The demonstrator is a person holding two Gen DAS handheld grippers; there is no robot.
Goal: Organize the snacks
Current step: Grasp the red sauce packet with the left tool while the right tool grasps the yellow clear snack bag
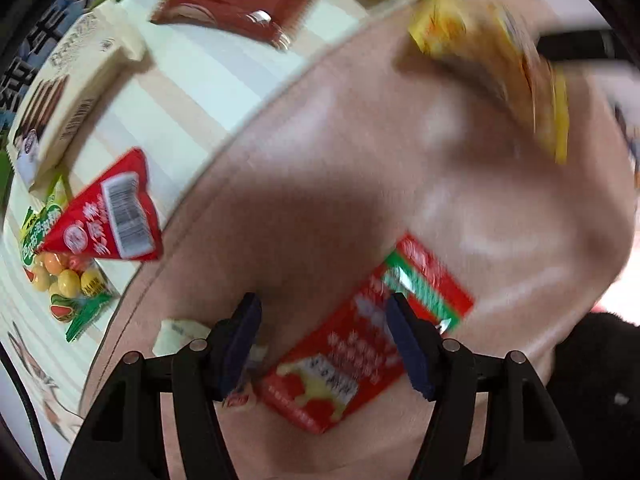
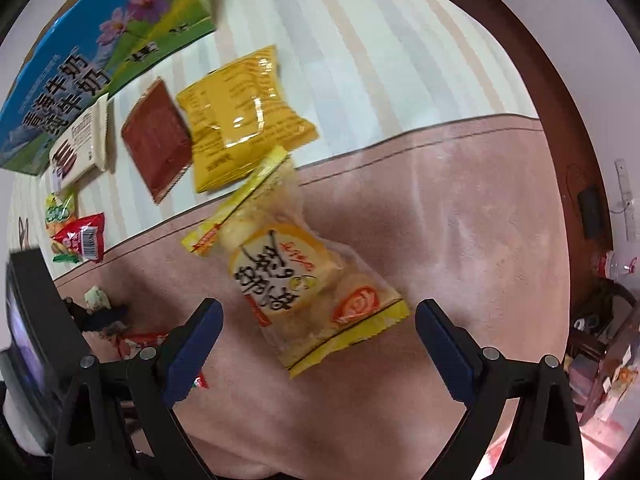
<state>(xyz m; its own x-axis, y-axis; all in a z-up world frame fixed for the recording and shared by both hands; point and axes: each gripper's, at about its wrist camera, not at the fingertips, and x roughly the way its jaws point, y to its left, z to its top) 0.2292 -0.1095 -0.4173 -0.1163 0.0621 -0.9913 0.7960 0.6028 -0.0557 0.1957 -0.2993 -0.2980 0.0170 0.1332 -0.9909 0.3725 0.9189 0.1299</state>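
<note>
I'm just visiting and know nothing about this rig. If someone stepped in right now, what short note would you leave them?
Left gripper: open, empty, above the red packet on the pink blanket.
Right gripper: open, empty, above the yellow-and-clear packet.
Other snacks lie loose on the striped sheet: yellow bag, brown packet, cream box.
Done: nothing visibly sorted.
Left: gather and arrange everything.

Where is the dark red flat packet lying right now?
In the right wrist view the dark red flat packet lies upper left on the striped cloth, between the cream chocolate box and the yellow packet, which overlaps its edge.
</note>
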